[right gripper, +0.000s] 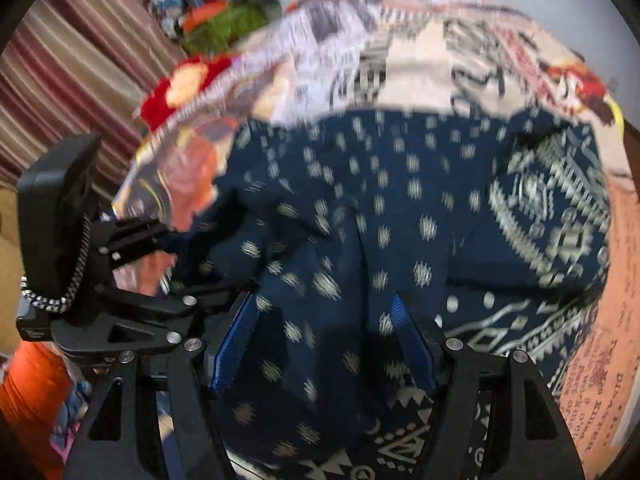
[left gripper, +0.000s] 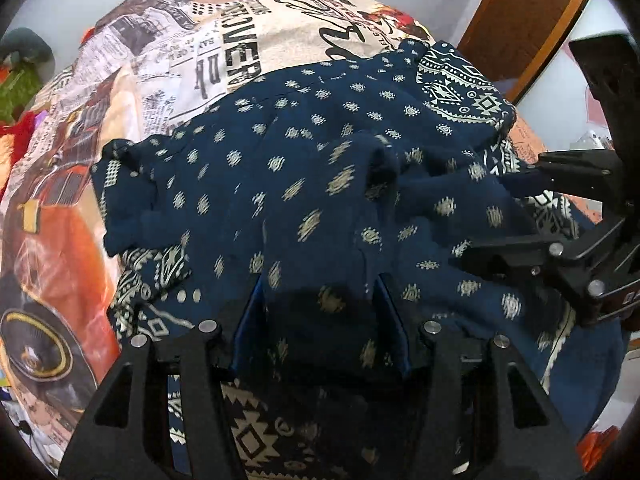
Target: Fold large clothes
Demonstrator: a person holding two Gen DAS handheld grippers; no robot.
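Note:
A large navy garment [left gripper: 304, 184] with cream dot motifs and geometric borders lies bunched on a bed. My left gripper [left gripper: 320, 300] stands wide with a fold of the navy cloth draped between its blue pads [left gripper: 250, 320]. My right gripper [right gripper: 324, 320] also stands wide over the same garment [right gripper: 380, 208], cloth heaped between its blue pads [right gripper: 236, 340]. The right gripper shows at the right of the left wrist view [left gripper: 560, 220], and the left gripper at the left of the right wrist view [right gripper: 132, 264]. The right wrist view is blurred.
The bed cover [left gripper: 224, 52] is printed with newspaper text and orange pictures. A wooden door [left gripper: 524, 12] stands at the far right. Soft toys [right gripper: 224, 20] and a striped curtain [right gripper: 80, 72] lie beyond the bed's far left.

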